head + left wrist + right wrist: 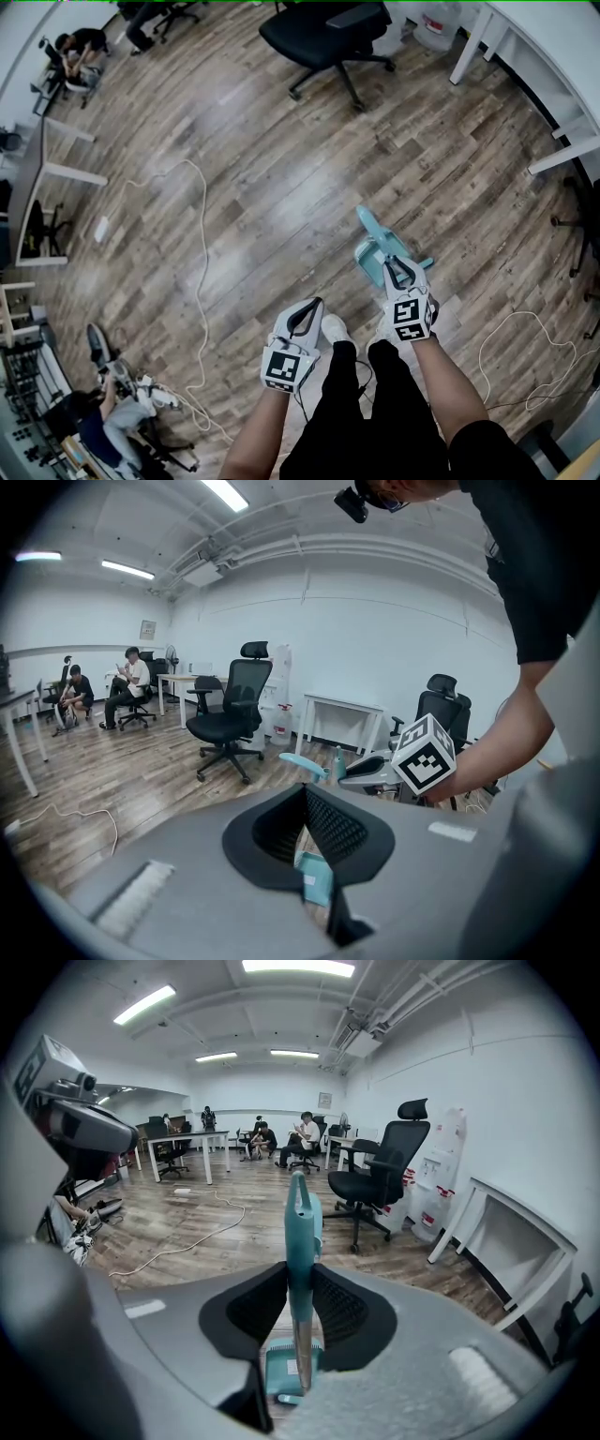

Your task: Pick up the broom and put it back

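Observation:
A teal broom point(373, 234) stands upright on the wooden floor in front of my feet, its handle top pointing away from me. My right gripper point(400, 269) is shut on the handle. In the right gripper view the handle point(303, 1232) runs straight up between the pads, which press on both sides, and the teal foot point(281, 1372) shows below. My left gripper point(317, 304) hangs to the left of the broom, apart from it, fingertips together and nothing held. The left gripper view shows the broom's tip point(302, 764) at the right gripper point(373, 772), beyond the left gripper point(305, 797).
A black office chair point(323, 37) stands ahead on the wooden floor. White desks point(553, 66) line the right side. A white cable point(202, 272) snakes across the floor at left, another point(525, 347) at right. People sit at the far left point(80, 52) and lower left point(112, 412).

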